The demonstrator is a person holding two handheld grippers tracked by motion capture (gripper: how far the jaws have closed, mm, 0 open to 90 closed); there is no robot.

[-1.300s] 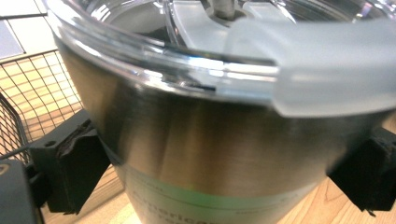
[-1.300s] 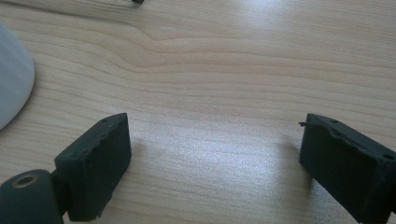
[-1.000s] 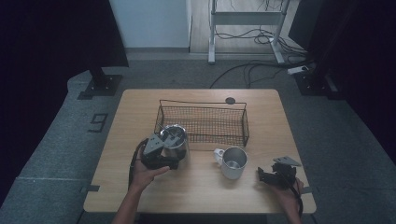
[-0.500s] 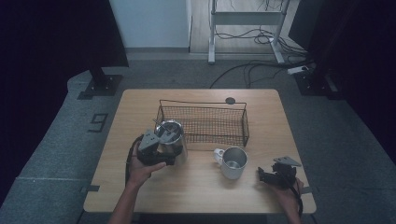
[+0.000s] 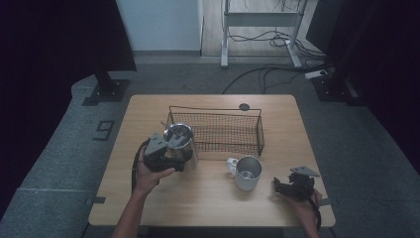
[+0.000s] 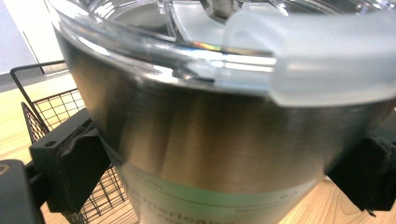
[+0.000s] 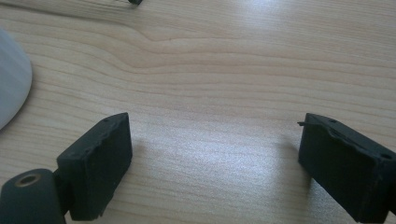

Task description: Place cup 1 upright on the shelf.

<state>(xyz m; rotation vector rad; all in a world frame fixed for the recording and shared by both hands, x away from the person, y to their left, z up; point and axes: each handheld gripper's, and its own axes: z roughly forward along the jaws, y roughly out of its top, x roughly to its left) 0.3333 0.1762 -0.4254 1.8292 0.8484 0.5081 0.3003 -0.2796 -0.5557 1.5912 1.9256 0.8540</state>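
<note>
Item: brushed stainless-steel tumbler with clear plastic lid and straw [image 5: 180,141], standing on the wooden table [image 5: 208,203], touching the front left corner of the black wire basket [image 5: 218,130].

Likely rigid, smooth and slippery, and top-heavy if filled; best taken low on the wall, under the lid. Left gripper [image 6: 205,177]: jaws clamped on its sides. Right gripper [image 7: 215,163]: jaws wide apart, holding nothing, right of the basket.

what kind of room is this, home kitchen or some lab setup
Most likely a lab or recording studio, not a kitchen: a lone wooden table on grey carpet, black curtains at the sides, loose cables on the floor, and a number marker on the carpet.
</note>
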